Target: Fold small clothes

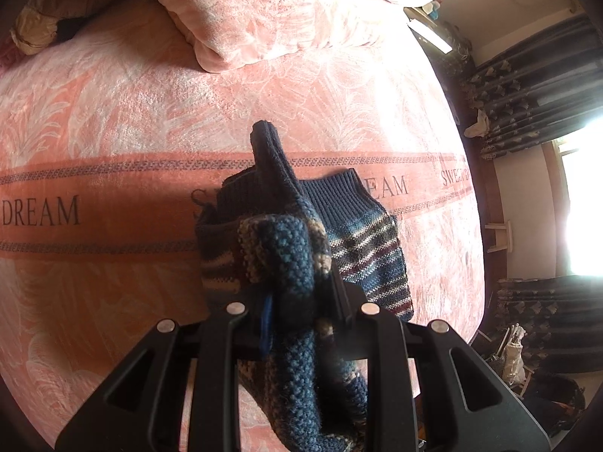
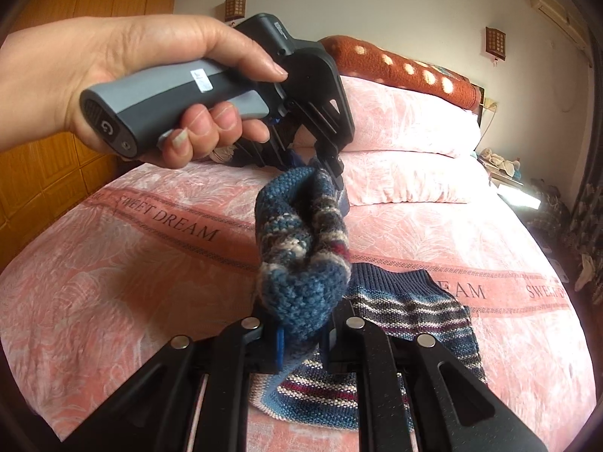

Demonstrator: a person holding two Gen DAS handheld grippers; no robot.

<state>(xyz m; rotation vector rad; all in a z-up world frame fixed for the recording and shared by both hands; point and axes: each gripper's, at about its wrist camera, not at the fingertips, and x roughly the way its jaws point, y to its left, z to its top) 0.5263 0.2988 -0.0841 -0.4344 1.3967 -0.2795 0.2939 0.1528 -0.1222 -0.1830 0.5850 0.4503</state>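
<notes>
Here both grippers are clamped on the same knitted sweater (image 2: 301, 260), a small blue one with white, grey and maroon stripes, over a bed covered with a pink blanket (image 1: 113, 120) printed "SWEET DREAM". In the left wrist view, the left gripper (image 1: 297, 312) has its two black fingers pinched tight on a bunched fold of blue knit, which spills out above and below the fingers. A dark ribbed edge of the sweater pokes up past the fold, and the rest of it lies flat on the blanket just beyond and to the right, striped body and ribbed hem showing. In the right wrist view, the right gripper (image 2: 301, 335) grips another thick roll of the same knit between its fingers, a blue pad visible on the inner side of one finger. The roll rises from there to the left gripper, which hangs above it, tilted down, biting the upper end. A hand (image 2: 132, 86) wraps the grey handle of that left gripper, thumb along the top, fingers curled on the trigger. So the lifted part hangs between the two grippers while the lower part of the sweater rests on the blanket under and right of the right gripper. Pink pillows (image 2: 407, 143) are stacked at the head of the bed, with a brown dotted blanket (image 2: 407, 71) behind them.
</notes>
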